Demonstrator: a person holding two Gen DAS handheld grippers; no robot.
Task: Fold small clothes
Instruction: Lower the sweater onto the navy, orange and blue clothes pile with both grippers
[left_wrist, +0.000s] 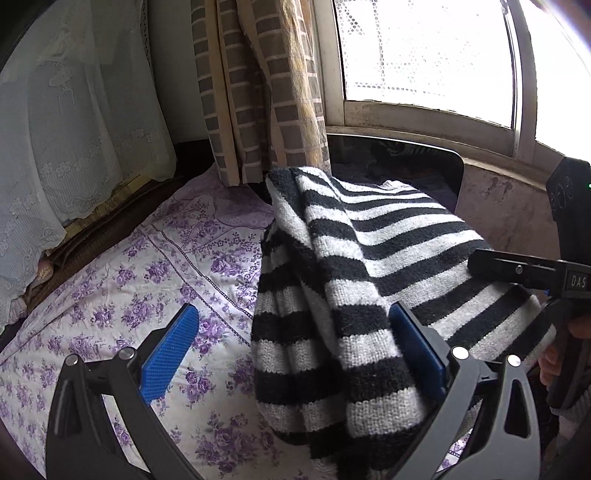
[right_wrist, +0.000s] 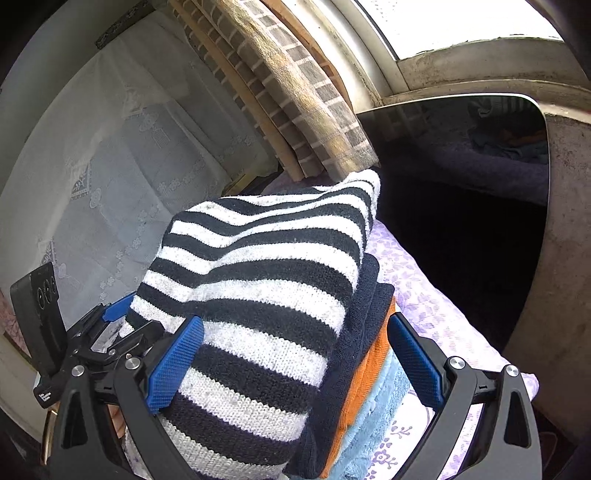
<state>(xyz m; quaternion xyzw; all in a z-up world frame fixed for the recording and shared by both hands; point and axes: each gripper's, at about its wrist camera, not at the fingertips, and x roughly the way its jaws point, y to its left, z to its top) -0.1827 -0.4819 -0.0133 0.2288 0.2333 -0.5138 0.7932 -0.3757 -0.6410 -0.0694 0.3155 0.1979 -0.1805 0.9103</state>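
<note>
On the bed, over a white sheet printed with purple flowers (left_wrist: 155, 266), we see our two grippers working from opposite sides of one garment. At far left, against the wall, hangs a pale lace cloth (left_wrist: 74, 129), and next to it a curtain of brown and beige checks (left_wrist: 266, 92) falls to the mattress beside the window frame (left_wrist: 424, 122). Our left gripper (left_wrist: 295, 358) points forward and slightly down across the sheet with its blue ribbed pads spread wide; the left pad (left_wrist: 170, 354) hovers over bare sheet, while the right pad (left_wrist: 417, 354) lies against the flank of the black-and-white striped knit sweater (left_wrist: 351, 266), pinching nothing. The sweater is folded into a thick bundle that drapes over the left edge of a stack, as the right wrist view shows: beneath it lie a folded navy knit garment (right_wrist: 369, 317), a folded orange cloth (right_wrist: 369, 373) and a light blue fluffy towel (right_wrist: 380, 417). Our right gripper (right_wrist: 295, 365) faces this stack from its near end, also spread wide, its left pad touching the striped sweater and its right pad standing just beside the orange layer; it clamps nothing. In the left wrist view, part of a hand (left_wrist: 554, 358) shows on the right gripper's black handle at the far right.
</note>
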